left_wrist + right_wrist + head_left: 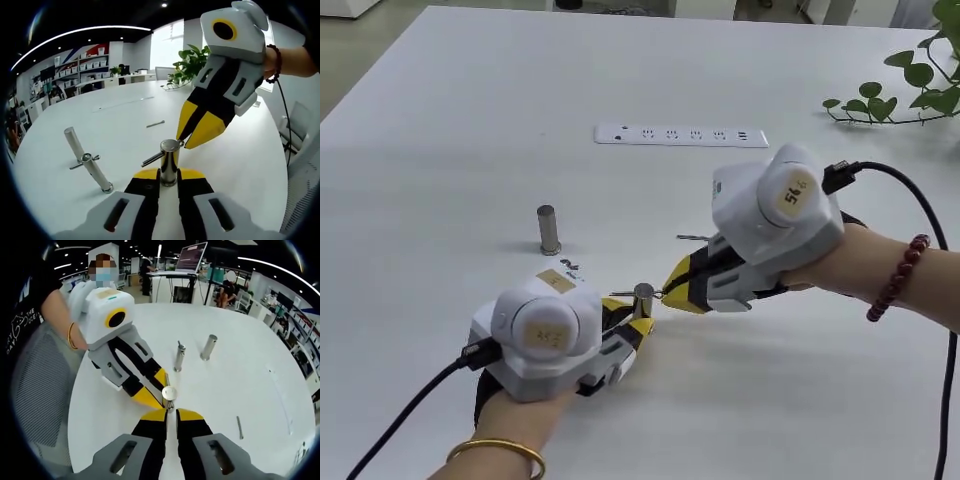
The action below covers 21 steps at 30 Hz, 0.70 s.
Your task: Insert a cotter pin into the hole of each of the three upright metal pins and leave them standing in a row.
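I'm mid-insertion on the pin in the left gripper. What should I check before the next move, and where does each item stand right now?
1. Held metal pin upright and clamped in the left gripper: ok.
2. Cotter pin through its hole, end sticking out the far side: ok.
3. Cotter pin fully seated: cannot tell.
4. Right gripper closed at the cotter pin's other end: ok.
5. Second metal pin carries a cotter pin: ok.
6. Bare metal pin fitted: not ok; a spare cotter pin lies loose on the table.
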### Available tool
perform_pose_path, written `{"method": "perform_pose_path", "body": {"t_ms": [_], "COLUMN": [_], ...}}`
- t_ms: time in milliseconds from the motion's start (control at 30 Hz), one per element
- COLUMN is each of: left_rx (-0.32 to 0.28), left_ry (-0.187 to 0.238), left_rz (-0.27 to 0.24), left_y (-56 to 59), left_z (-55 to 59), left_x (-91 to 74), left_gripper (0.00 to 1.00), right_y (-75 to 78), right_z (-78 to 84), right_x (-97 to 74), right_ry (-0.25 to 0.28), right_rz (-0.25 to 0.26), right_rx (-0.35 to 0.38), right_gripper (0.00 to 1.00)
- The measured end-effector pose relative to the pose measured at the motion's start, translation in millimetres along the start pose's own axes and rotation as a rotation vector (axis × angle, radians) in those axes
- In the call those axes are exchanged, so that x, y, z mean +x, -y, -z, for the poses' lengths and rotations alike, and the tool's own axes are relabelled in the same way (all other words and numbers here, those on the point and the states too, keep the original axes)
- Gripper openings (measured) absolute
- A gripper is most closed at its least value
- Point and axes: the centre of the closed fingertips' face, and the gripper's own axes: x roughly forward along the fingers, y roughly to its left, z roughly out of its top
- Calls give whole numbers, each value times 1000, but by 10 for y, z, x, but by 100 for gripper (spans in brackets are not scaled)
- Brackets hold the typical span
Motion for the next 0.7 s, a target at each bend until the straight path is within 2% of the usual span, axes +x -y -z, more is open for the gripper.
{"method": "perform_pose_path", "body": {"t_ms": [100,233,400,567,700], "left_rx": [-10,-14,-26,-31,-12], "left_ry": [-8,-13,-40,-32,-37], "left_rz": [2,15,24,31,34], "left_y": [-17,-35,-55,-63,-75], "left_z": [16,23,73,61,50], "left_x": [-21,-95,-157,-213,-264], "left_gripper": [12,16,26,34,39], "right_y": [9,13,14,-16,-40], "right_z": [-14,-82,-117,-160,-169], "right_x": [-15,-18,26,79,122], "right_ry": [15,63,80,90,93], "right_rz": [2,-9,-13,-29,-40], "right_rx": [18,69,99,121,125], "right_gripper": [6,11,14,16,15]}}
